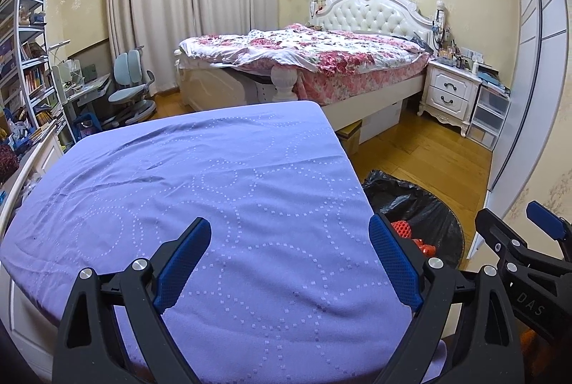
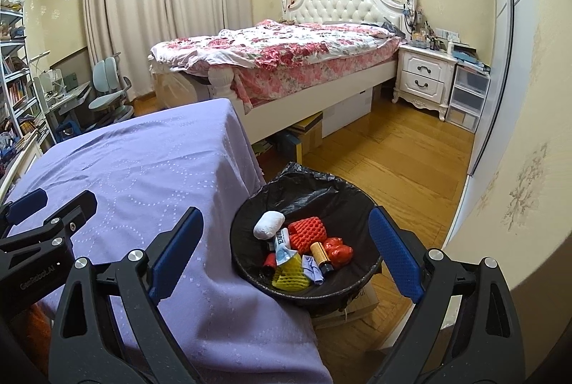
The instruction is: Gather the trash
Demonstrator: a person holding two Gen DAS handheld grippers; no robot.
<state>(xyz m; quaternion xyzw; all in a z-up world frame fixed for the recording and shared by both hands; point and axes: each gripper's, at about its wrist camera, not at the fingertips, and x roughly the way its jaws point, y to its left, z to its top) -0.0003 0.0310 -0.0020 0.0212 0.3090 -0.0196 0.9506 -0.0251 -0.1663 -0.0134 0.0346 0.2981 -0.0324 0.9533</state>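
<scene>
Both the left gripper (image 1: 289, 262) and right gripper (image 2: 286, 253) were spread wide, holding nothing, over the purple-clothed counter (image 2: 143, 162). The black-lined round trash bin (image 2: 311, 194), at the counter's 3 o'clock, held the collected trash (image 2: 304, 248).

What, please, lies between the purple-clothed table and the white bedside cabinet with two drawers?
In the right wrist view, between the purple-clothed table and the white bedside cabinet lie the floral-quilted bed, cardboard boxes under it, and bare wooden floor.
</scene>
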